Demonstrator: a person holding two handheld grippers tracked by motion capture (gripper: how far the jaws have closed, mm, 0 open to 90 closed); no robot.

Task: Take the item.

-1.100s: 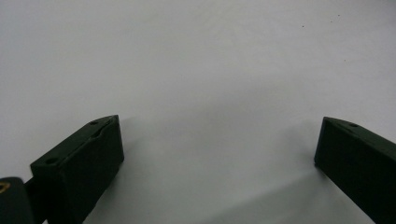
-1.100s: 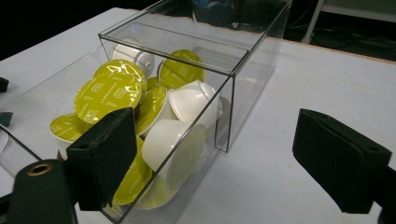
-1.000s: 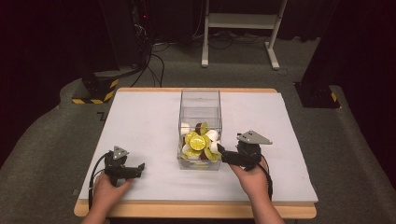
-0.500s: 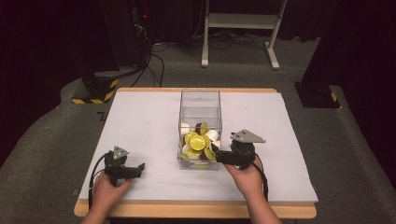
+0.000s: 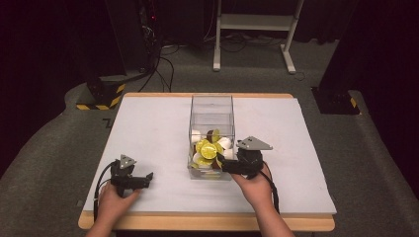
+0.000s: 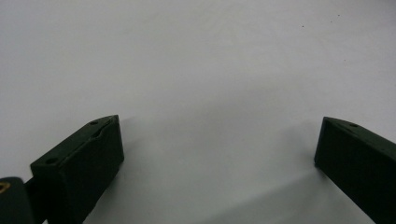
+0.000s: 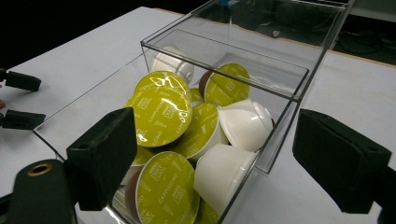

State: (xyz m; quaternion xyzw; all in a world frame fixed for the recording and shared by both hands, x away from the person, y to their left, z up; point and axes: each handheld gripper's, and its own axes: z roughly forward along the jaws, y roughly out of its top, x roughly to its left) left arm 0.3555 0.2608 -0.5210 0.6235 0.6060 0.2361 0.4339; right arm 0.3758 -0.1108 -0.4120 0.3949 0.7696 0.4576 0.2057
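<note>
Right gripper view: my right gripper [image 7: 210, 154], jaws spread and empty, hovers over coffee capsules [image 7: 161, 114] inside the clear box [image 7: 299, 77]. Reaching in; next I'd lower and pinch one.

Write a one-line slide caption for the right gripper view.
Open right gripper poised at the near end of a clear plastic box filled with yellow-lidded coffee capsules.

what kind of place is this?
Probably a lab recording station: a white-topped table on grey carpet, dark cabinets with cables behind, and a clear box of coffee capsules.
</note>
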